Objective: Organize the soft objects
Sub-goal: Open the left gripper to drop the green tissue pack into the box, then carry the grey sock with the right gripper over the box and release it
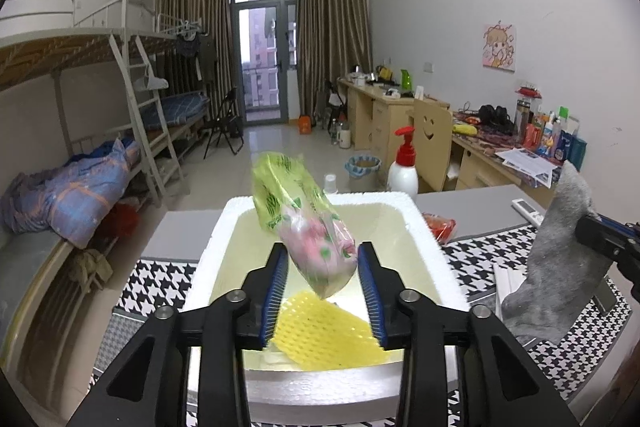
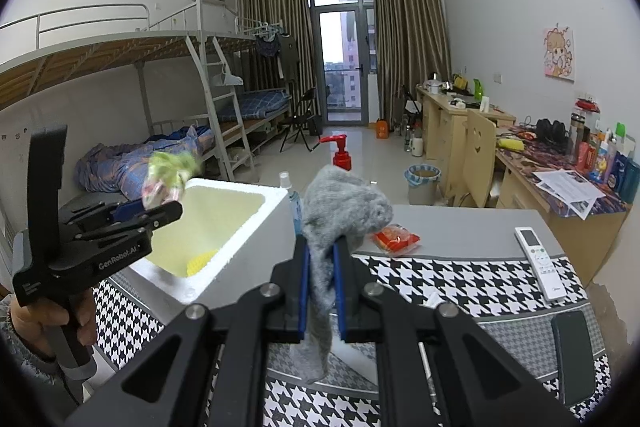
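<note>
Two hand-held grippers: left (image 1: 322,275) parted around bag (image 1: 304,223); right (image 2: 320,267) clamps sock (image 2: 340,207).

The plastic bag (image 2: 168,179) is a blur over the foam box (image 2: 276,203); the phone (image 2: 574,359) is cut off by the fisheye rim.

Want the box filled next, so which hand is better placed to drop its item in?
Left. The left gripper hangs over the foam box with the plastic bag between open jaws. The right gripper clamps the grey sock beside the box.
</note>
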`<state>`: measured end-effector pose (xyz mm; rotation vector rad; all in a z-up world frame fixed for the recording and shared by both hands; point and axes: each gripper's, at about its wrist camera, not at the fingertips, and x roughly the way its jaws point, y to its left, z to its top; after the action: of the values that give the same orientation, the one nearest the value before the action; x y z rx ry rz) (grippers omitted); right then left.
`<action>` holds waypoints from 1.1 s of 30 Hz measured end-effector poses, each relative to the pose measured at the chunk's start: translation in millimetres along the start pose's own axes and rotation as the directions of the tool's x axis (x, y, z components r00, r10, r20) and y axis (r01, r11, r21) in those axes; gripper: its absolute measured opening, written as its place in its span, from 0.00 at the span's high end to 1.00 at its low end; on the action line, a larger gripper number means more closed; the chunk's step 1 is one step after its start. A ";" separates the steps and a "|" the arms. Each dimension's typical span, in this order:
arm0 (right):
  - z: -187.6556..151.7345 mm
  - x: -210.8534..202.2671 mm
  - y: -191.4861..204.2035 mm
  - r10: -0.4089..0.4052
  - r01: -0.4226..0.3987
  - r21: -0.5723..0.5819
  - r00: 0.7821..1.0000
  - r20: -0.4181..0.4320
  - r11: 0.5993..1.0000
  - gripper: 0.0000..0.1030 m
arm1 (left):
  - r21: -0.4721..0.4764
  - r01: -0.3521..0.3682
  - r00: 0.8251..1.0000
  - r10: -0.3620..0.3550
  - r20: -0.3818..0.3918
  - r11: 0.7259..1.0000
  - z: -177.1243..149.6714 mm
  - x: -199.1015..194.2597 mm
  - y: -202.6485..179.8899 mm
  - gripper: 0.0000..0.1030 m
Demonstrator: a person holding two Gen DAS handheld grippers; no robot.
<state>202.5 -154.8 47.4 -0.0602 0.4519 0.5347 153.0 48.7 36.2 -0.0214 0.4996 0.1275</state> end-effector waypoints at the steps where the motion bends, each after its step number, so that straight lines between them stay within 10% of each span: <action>1: 0.0 0.0 -0.1 0.001 -0.001 0.000 1.000 0.000 1.000 0.86 | 0.000 -0.004 1.000 0.004 -0.002 1.000 -0.4 0.5 0.3 0.54; 10: 4.9 3.9 4.1 -0.010 0.010 -0.010 1.000 0.007 1.000 0.86 | -0.006 -0.029 0.998 0.030 0.062 1.000 -3.2 -12.6 8.1 0.02; 33: 39.2 0.6 43.4 0.035 -0.029 -0.092 0.997 0.067 0.995 0.86 | -0.050 -0.083 0.989 0.088 0.118 0.995 -12.6 -37.7 38.8 0.01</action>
<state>196.7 -110.4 85.0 -0.1222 0.3615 0.5869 109.2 82.2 43.7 -0.0357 0.3772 0.2228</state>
